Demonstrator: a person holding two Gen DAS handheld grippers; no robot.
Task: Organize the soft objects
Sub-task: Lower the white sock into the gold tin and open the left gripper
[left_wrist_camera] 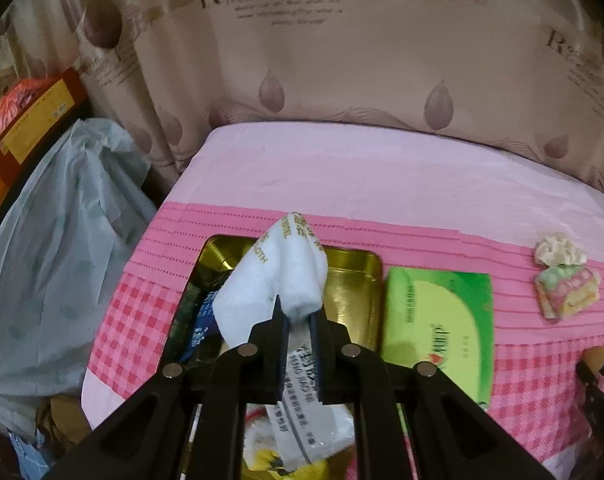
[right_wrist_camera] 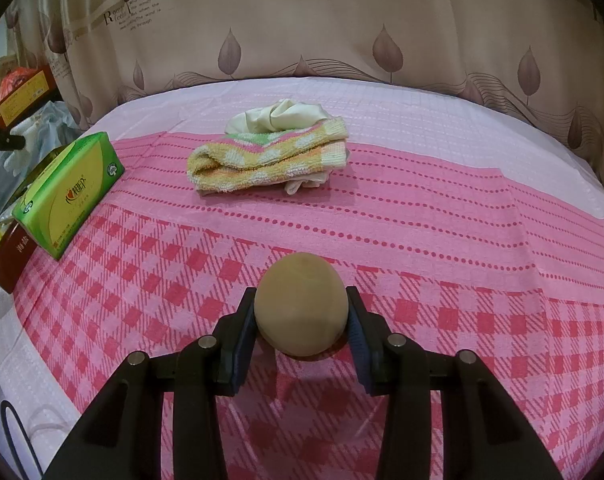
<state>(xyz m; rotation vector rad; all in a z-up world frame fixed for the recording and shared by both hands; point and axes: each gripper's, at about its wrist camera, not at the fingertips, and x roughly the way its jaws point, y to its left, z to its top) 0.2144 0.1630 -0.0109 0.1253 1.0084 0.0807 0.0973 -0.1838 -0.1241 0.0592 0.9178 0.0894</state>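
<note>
In the left wrist view my left gripper (left_wrist_camera: 299, 312) is shut on a white packaged cloth (left_wrist_camera: 274, 280), which hangs above a gold tin (left_wrist_camera: 354, 276) on the pink checked cloth. A green tissue pack (left_wrist_camera: 438, 324) lies right of the tin. The folded yellow-and-pink towel (left_wrist_camera: 566, 292) sits far right. In the right wrist view my right gripper (right_wrist_camera: 301, 312) is shut on a tan soft ball (right_wrist_camera: 301, 304) just above the cloth. The towel (right_wrist_camera: 266, 156) lies beyond it, with a cream cloth (right_wrist_camera: 278, 116) behind. The tissue pack (right_wrist_camera: 68, 192) is at the left.
A pale plastic bag (left_wrist_camera: 58, 240) bulges off the left edge of the bed. Red and yellow boxes (left_wrist_camera: 34, 116) stand behind it. A leaf-print curtain (right_wrist_camera: 342, 32) hangs along the far edge. A dark red box (right_wrist_camera: 8, 256) sits beside the tissue pack.
</note>
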